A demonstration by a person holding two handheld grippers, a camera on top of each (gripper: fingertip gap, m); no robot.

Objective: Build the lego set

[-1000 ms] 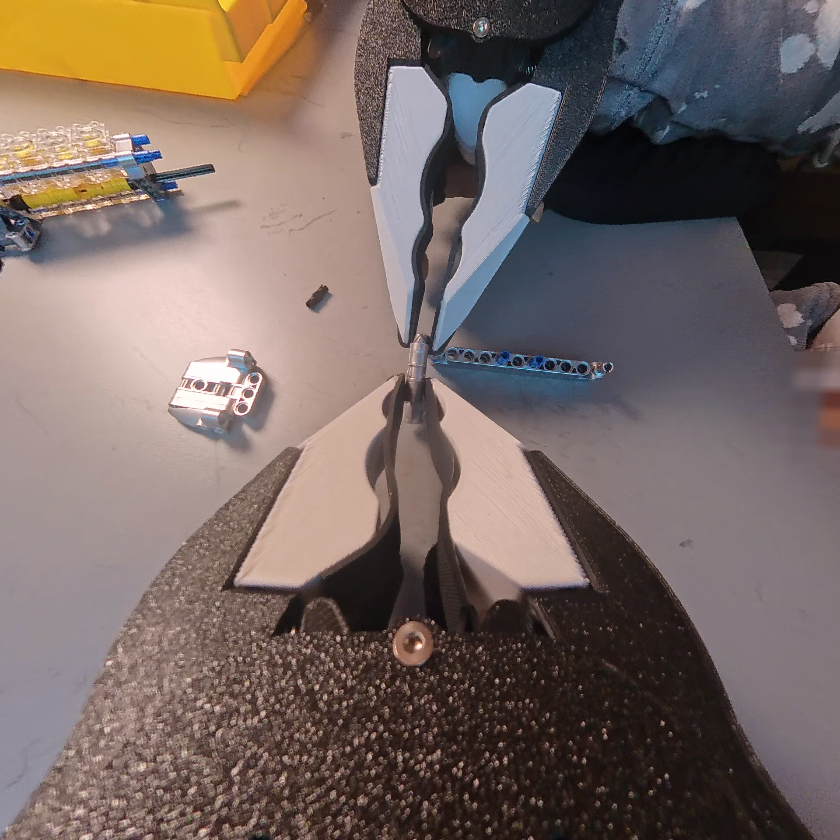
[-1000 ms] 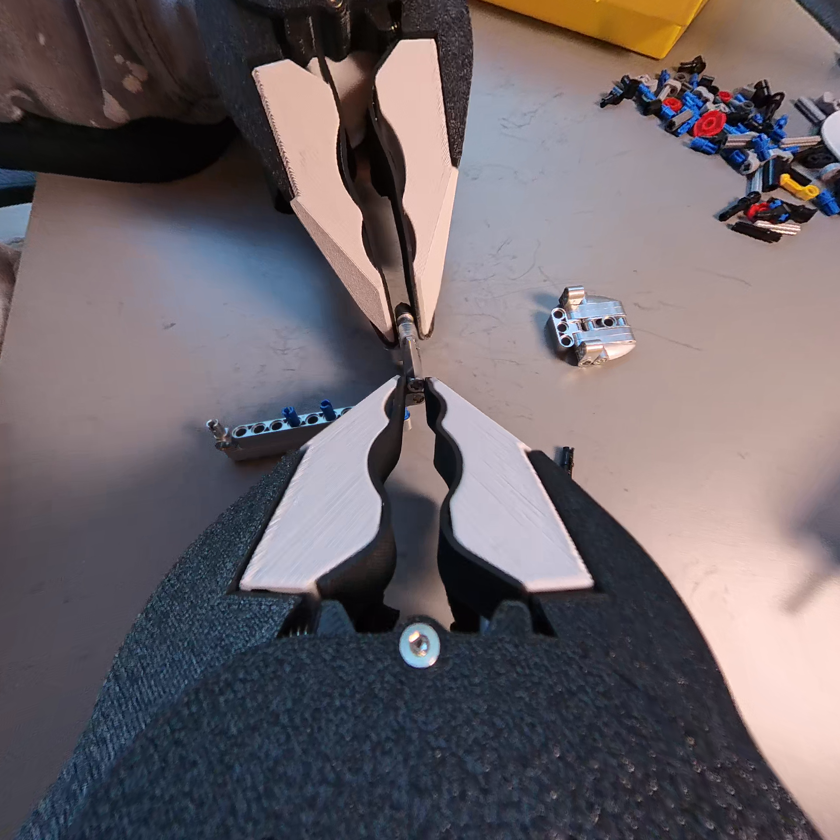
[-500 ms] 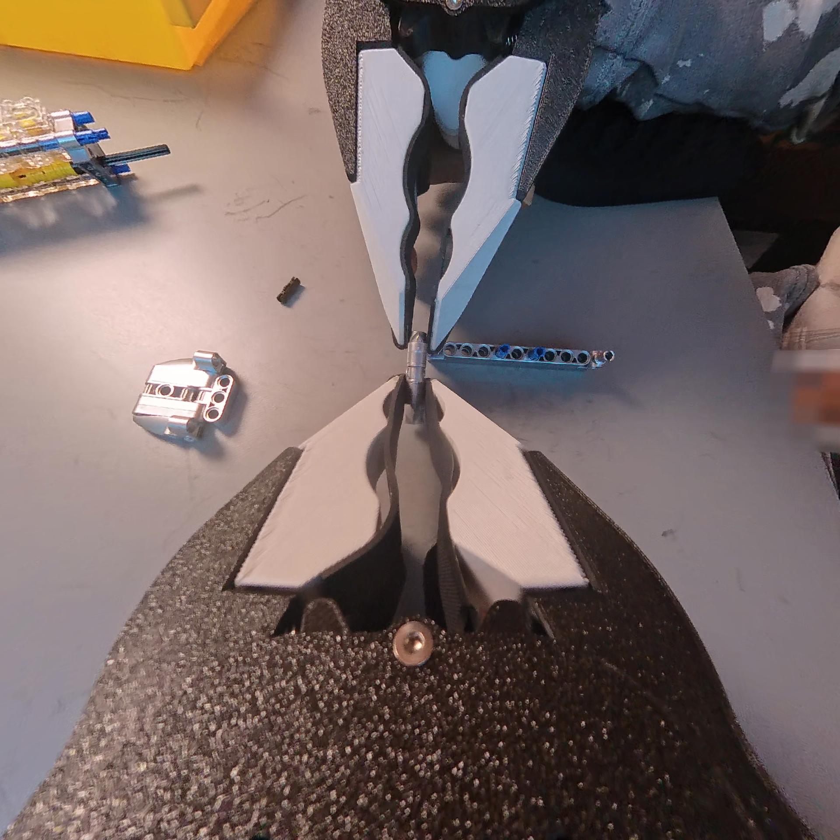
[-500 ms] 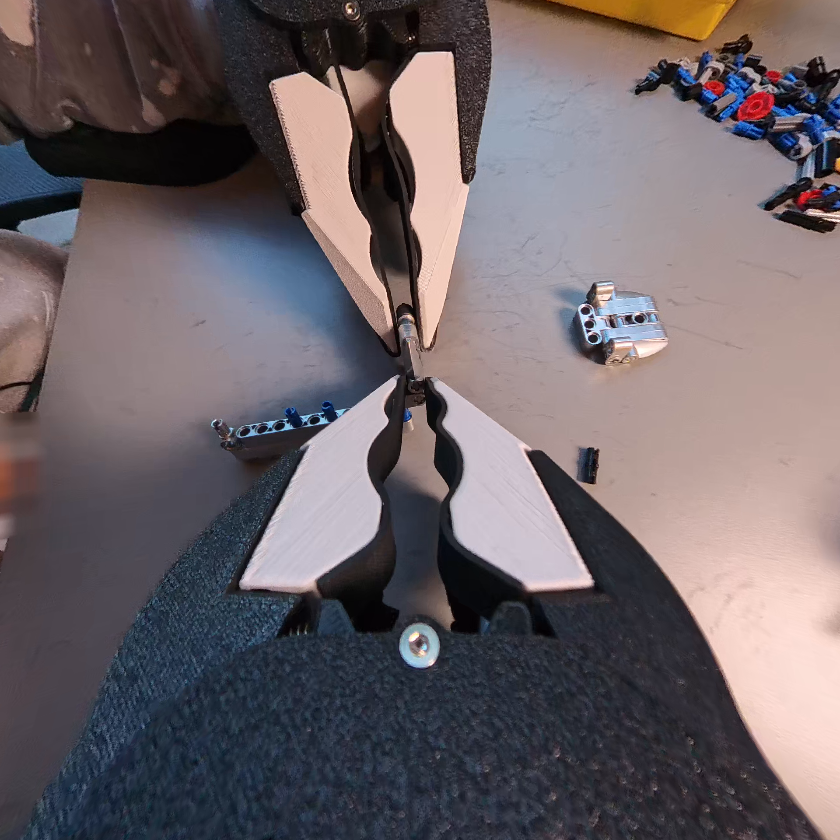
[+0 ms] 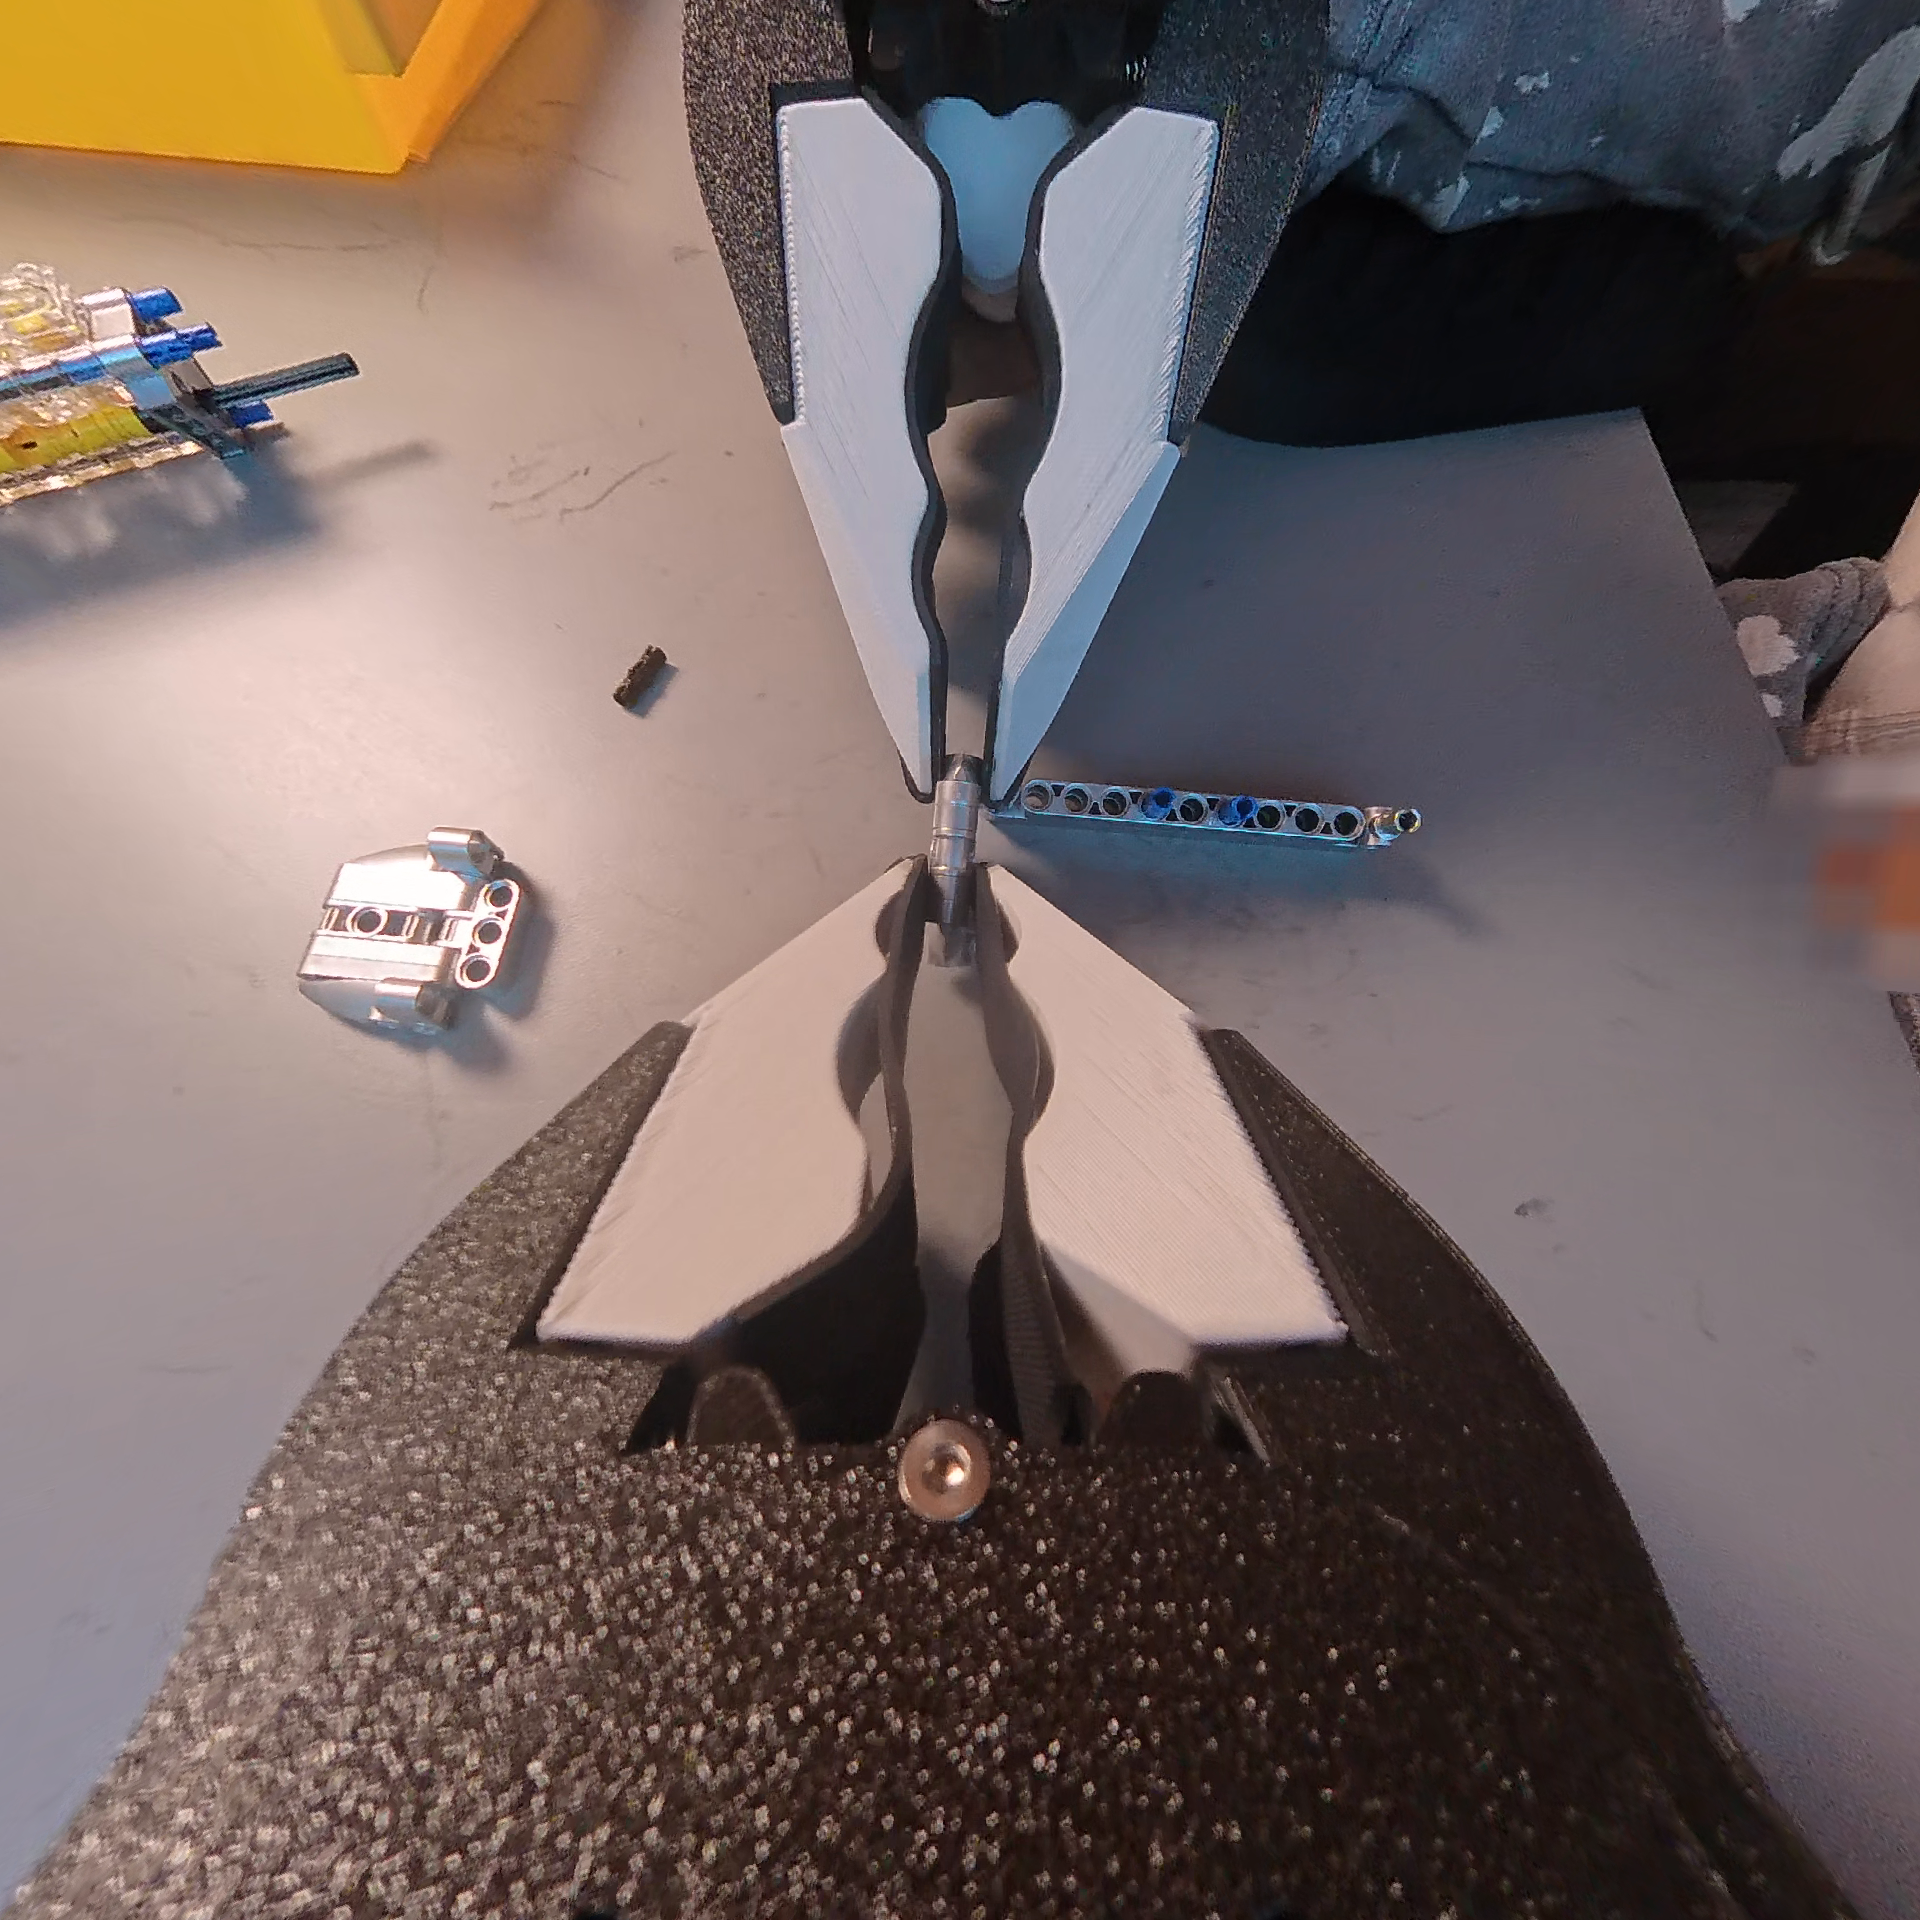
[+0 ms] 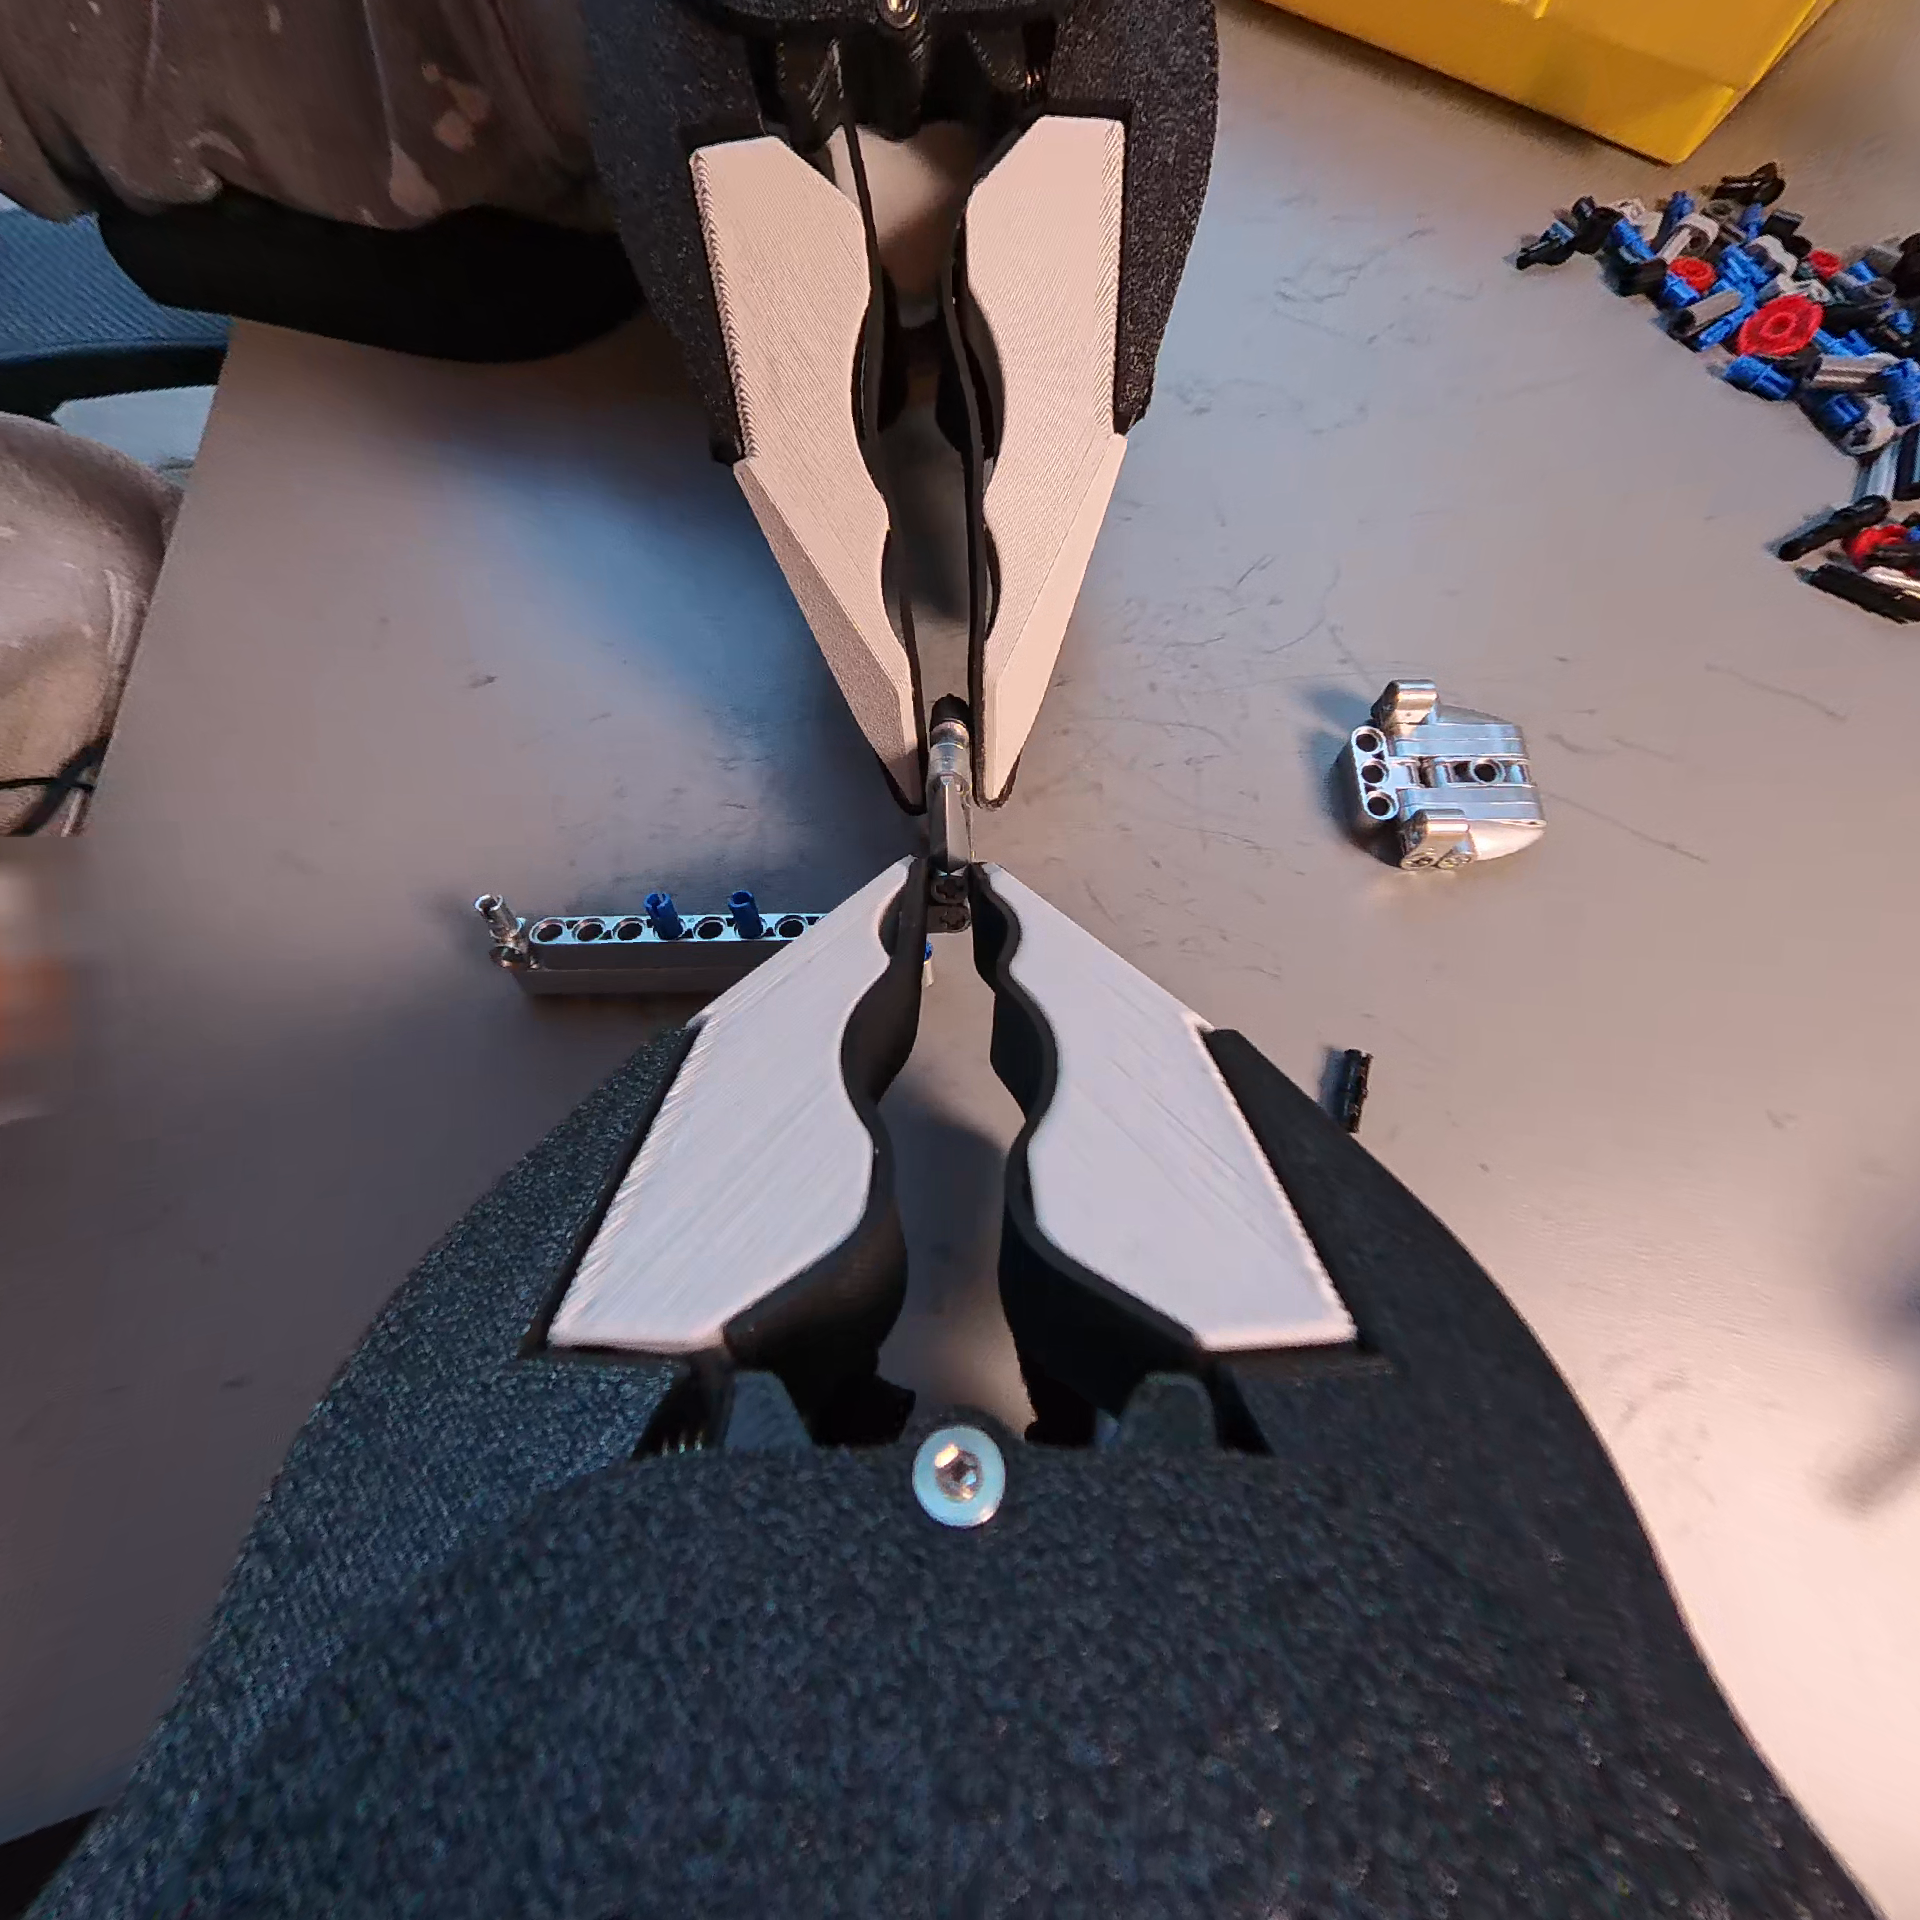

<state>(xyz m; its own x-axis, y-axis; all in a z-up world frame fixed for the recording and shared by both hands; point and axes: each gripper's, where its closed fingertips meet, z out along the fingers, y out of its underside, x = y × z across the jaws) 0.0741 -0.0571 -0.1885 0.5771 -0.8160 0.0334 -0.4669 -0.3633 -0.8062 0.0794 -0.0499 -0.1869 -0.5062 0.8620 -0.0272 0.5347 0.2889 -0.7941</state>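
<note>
My two grippers meet tip to tip a little above the grey table. My left gripper [image 5: 951, 883] is shut on one end of a small grey pin [image 5: 956, 821]. My right gripper [image 6: 945, 883] is shut on a small black connector [image 6: 948, 894] that joins the pin's other end [image 6: 948, 758]. In each view the other gripper points at me from the top. A long grey beam [image 5: 1195, 810] with holes and two blue pins lies on the table just behind the tips; it also shows in the right wrist view [image 6: 665, 935].
A silver panel piece [image 5: 416, 935] [image 6: 1444, 774] and a loose black pin [image 5: 644, 677] [image 6: 1351, 1081] lie nearby. A yellow box [image 5: 260, 73], a partly built model [image 5: 104, 395] and a pile of small parts [image 6: 1766, 312] lie farther off. A person's sleeve [image 5: 1558, 125] is behind. The grippers are tip to tip, or close to it.
Both grippers stay closed tip to tip on the joined pin. The pair has shifted a little over the table, and the opposite gripper looks slightly nearer in each view.
</note>
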